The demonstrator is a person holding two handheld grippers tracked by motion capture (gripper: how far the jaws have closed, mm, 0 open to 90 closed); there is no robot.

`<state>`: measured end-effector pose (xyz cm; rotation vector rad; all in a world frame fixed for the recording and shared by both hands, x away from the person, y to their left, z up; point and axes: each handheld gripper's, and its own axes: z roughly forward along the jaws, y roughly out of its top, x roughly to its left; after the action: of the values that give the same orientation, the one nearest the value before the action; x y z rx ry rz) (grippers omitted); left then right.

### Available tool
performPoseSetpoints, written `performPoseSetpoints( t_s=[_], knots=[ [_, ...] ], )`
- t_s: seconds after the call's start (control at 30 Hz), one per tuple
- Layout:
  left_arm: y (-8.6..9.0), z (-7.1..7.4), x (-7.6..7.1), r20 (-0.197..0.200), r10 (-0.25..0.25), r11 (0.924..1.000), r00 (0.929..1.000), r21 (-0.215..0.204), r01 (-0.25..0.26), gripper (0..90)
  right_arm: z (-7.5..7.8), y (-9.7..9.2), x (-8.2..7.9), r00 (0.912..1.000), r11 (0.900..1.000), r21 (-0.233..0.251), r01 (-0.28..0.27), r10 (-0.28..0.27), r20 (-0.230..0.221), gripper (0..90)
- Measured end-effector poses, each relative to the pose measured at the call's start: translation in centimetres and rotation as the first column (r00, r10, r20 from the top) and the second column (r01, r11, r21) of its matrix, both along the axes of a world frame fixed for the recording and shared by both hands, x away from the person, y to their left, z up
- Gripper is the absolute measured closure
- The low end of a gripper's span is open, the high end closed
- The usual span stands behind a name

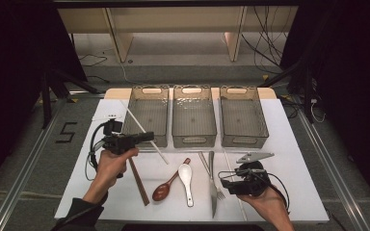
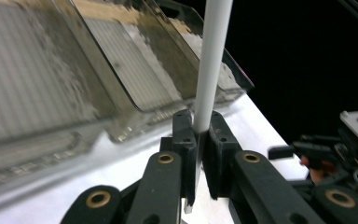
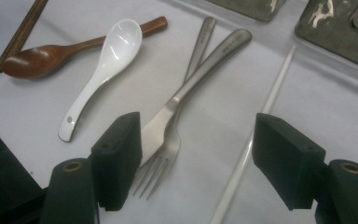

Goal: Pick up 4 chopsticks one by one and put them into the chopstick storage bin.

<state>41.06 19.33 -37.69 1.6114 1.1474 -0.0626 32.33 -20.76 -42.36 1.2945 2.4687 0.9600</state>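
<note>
Left hand-held gripper (image 1: 147, 136) is clamped tight on a white chopstick (image 1: 144, 136), holding it up off the counter (image 1: 298, 159) in front of the left bin (image 1: 147, 115); in the left gripper view the chopstick (image 2: 212, 70) runs straight up from between the pinched jaws of this hand-held gripper (image 2: 199, 135), with the three bins stretching away behind it. Over by the counter's near right corner, the right hand-held gripper (image 1: 227, 180) sits low with its jaws spread wide and nothing between the pads. Its own view shows this hand-held gripper (image 3: 196, 158) hanging over two crossed forks (image 3: 186, 88), tines toward the camera, and a second white chopstick (image 3: 261, 121) lying flat just beside them. Farther toward the near left, a white spoon (image 3: 107, 65) lies across a wooden spoon (image 3: 42, 53), and a brown chopstick (image 1: 138, 180) lies beside those
</note>
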Motion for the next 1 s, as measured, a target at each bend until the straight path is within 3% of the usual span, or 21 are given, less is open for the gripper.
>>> performPoseSetpoints(
  t_s=[0.47, 0.77, 1.0],
  knots=[
    [0.7, 3.2, 4.3, 0.011, 0.041, 0.9965, 0.9991, 0.073, -0.042, 83.7, -0.2, -0.7, -0.5, 0.9998, 0.9996, 0.026, 0.006, -0.007, 0.02, 31.2],
    [0.7, 3.3, 6.9, -0.009, 0.092, 0.9892, 0.9958, 0.116, -0.09, 83.8, -0.1, -0.7, -0.8, 0.9994, 0.9995, 0.03, 0.009, -0.01, 0.032, 29.7],
    [0.9, 3.0, 9.1, -0.049, 0.132, 0.9873, 0.99, 0.095, -0.127, 83.8, -0.1, -0.7, -0.8, 0.9994, 0.9993, 0.038, 0.005, -0.006, 0.035, 29.7]
  ],
)
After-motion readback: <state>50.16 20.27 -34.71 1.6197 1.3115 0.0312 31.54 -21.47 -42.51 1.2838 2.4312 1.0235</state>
